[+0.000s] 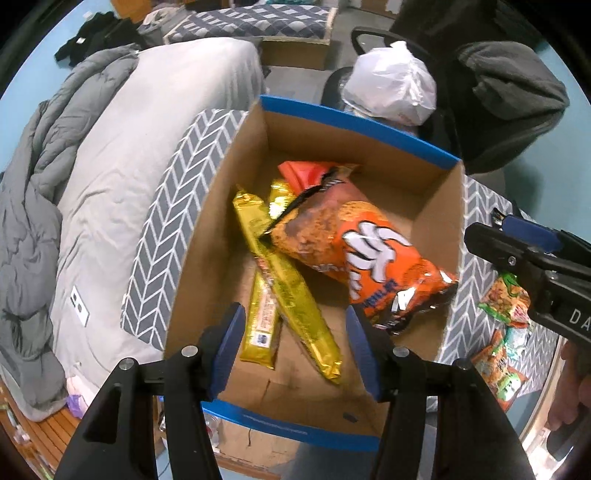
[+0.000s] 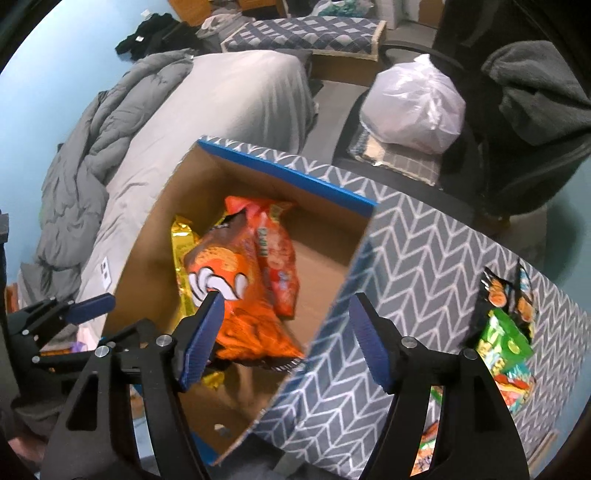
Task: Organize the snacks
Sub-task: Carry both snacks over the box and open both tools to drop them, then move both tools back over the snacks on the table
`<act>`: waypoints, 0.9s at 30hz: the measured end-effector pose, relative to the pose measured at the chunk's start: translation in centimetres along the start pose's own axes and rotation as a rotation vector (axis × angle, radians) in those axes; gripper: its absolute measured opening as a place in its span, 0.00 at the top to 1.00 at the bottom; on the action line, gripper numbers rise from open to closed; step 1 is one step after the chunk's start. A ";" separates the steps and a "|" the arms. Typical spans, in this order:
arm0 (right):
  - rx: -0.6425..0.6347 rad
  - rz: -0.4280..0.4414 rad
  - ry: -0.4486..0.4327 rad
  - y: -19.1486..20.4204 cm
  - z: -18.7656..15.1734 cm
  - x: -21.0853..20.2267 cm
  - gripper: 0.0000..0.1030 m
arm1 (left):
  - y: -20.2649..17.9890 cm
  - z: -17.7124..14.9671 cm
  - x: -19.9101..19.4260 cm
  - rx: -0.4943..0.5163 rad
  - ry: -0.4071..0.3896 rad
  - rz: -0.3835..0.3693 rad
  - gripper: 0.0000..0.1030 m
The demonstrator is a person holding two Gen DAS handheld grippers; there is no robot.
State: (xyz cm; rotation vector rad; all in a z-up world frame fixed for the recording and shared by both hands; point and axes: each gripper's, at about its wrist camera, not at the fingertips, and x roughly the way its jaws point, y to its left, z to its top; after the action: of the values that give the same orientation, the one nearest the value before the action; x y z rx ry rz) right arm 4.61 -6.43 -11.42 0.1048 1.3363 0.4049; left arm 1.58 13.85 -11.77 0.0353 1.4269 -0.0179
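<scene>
An open cardboard box (image 1: 436, 218) with a blue rim stands on a table with a grey herringbone cloth (image 2: 424, 251). In it lie two gold snack packs (image 1: 291, 291), a big orange chip bag (image 1: 354, 254) and a red pack (image 2: 275, 266). My left gripper (image 1: 295, 347) is open and empty above the box's near side. My right gripper (image 2: 286, 339) is open and empty over the box's right wall (image 2: 332, 306); it also shows in the left wrist view (image 1: 517, 240). Several loose snack packs (image 2: 506, 325) lie on the cloth at the right, also visible in the left wrist view (image 1: 506, 306).
A bed (image 1: 147, 147) with a grey duvet (image 1: 44, 192) lies left of the table. A chair holding a white plastic bag (image 2: 413, 107) and a grey garment (image 2: 532, 88) stands behind the table. A patterned mattress (image 2: 306, 33) lies farther back.
</scene>
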 end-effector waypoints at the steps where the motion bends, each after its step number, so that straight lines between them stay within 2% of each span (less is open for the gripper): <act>1: 0.005 -0.002 -0.001 -0.4 -0.2 -0.2 0.31 | -0.4 0.0 -0.1 0.013 -0.001 -0.001 0.44; 21: 0.117 -0.064 -0.005 -8.9 -6.2 -5.1 0.31 | -11.7 -0.5 -1.2 0.298 -0.006 -0.050 0.44; 27: 0.158 -0.069 -0.010 -11.5 -8.1 -6.6 0.31 | -14.2 -0.8 -1.1 0.349 -0.005 -0.058 0.44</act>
State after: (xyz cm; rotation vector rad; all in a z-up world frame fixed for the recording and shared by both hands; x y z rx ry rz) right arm -1.75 -20.62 -10.74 0.1917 1.3575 0.2400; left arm 0.12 -0.32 -10.97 0.2808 1.4058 -0.3148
